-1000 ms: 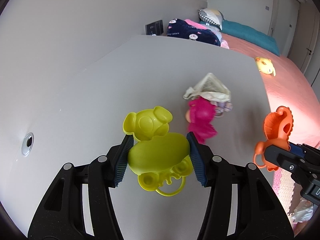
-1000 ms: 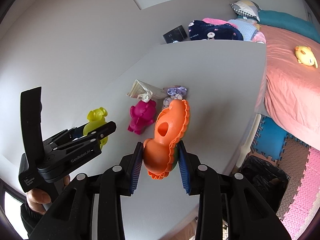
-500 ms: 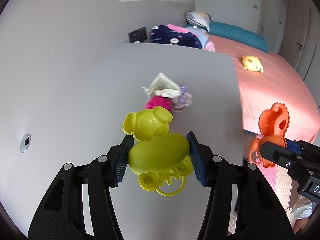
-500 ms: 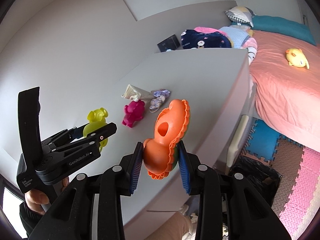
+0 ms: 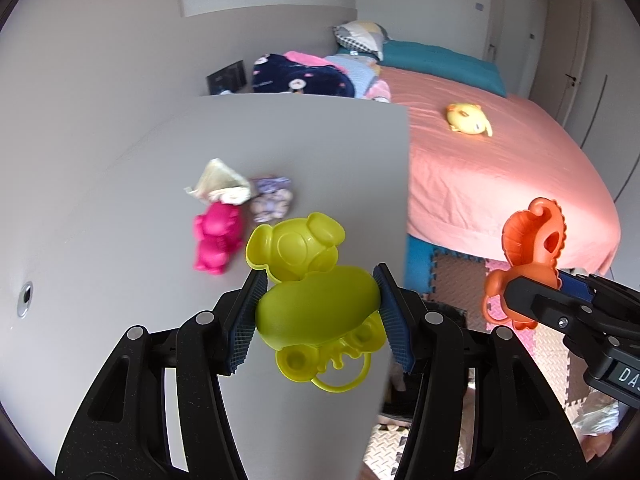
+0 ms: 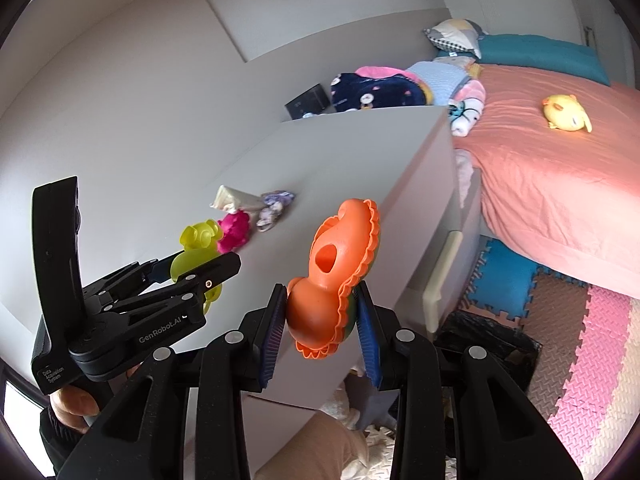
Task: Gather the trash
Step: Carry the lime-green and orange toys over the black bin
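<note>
On the grey tabletop (image 5: 120, 184), a pink toy (image 5: 218, 240), crumpled paper (image 5: 220, 184) and a patterned wad (image 5: 272, 200) cluster mid-surface; the far half and left side lie bare. Right of the table edge, open air drops to foam mats (image 6: 580, 340) and a black bin (image 6: 492, 344), with the bed (image 6: 560, 184) beyond.

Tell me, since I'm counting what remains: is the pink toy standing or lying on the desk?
Lying. The pink toy rests flat on the grey desk, beside crumpled paper.

Home bedroom: bed (image 5: 500, 168) with pink sheet, pillows (image 5: 360, 36), foam floor mats (image 6: 580, 344).
</note>
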The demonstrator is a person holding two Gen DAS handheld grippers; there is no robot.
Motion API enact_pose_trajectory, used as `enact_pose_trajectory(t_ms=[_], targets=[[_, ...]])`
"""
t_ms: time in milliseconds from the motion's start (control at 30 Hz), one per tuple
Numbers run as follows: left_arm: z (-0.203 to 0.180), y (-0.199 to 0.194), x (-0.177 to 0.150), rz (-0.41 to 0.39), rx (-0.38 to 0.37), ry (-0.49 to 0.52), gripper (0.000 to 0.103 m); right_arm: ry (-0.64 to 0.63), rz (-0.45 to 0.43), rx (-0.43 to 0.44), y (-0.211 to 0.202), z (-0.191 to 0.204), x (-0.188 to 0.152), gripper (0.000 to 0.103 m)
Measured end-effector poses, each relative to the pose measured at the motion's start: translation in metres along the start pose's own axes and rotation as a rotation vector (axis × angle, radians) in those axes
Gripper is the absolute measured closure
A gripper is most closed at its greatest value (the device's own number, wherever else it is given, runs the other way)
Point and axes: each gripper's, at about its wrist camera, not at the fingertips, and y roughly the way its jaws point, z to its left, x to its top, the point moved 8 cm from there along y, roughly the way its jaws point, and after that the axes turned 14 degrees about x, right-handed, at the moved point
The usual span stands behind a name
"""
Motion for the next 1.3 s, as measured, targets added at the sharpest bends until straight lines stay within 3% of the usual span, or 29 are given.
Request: enact_pose_trajectory(t_ms=[600, 1300], targets=[[-0.082, -0.007, 0.013, -0.024, -0.121, 0.096, 0.049, 0.042, -0.072, -0.123, -0.053, -0.054, 0.007, 0.067], [-0.158, -0.013, 0.004, -0.021, -0.236, 0.205, 0.049, 0.115, -0.117, -0.248, -0.103, -0.109, -0.003, 0.067]])
